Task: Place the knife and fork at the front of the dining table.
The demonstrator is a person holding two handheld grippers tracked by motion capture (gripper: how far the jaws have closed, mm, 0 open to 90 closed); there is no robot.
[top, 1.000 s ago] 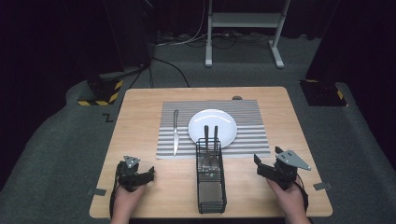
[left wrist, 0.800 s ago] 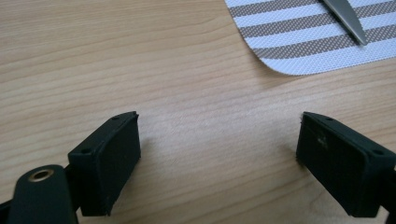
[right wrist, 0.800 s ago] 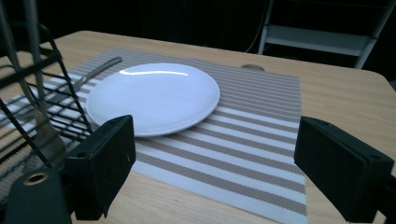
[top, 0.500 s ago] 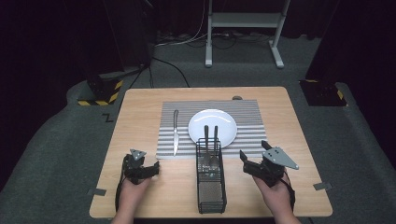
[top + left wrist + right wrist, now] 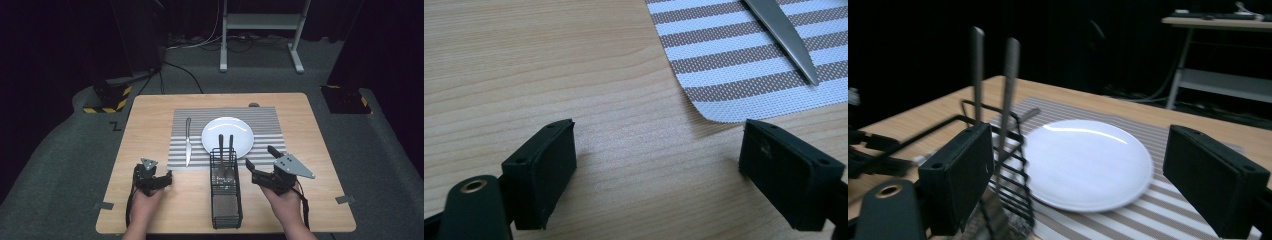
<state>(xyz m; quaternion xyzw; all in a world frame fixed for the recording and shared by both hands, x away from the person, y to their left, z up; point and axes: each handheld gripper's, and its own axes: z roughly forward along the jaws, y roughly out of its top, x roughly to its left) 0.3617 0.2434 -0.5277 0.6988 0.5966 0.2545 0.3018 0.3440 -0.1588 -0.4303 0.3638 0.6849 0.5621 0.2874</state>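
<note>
Wire caddy (image 5: 226,200) w/ 2 utensil handles (image 5: 225,145); 1 plate (image 5: 228,134), 1 knife (image 5: 188,140). Left gripper (image 5: 659,170) & right gripper (image 5: 1088,175): jaws wide, empty.

High view looks down on the whole worktop (image 5: 150,120); both gripper views sit low, sharing its striped mat (image 5: 744,75).

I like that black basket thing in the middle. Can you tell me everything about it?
The basket is a tall, narrow caddy of thin black wire, with open mesh sides. It stands upright on the wooden table, near the front edge, just in front of the white plate. Two metal cutlery handles stick straight up out of its far end. It sits between the two grippers, and neither touches it.
</note>
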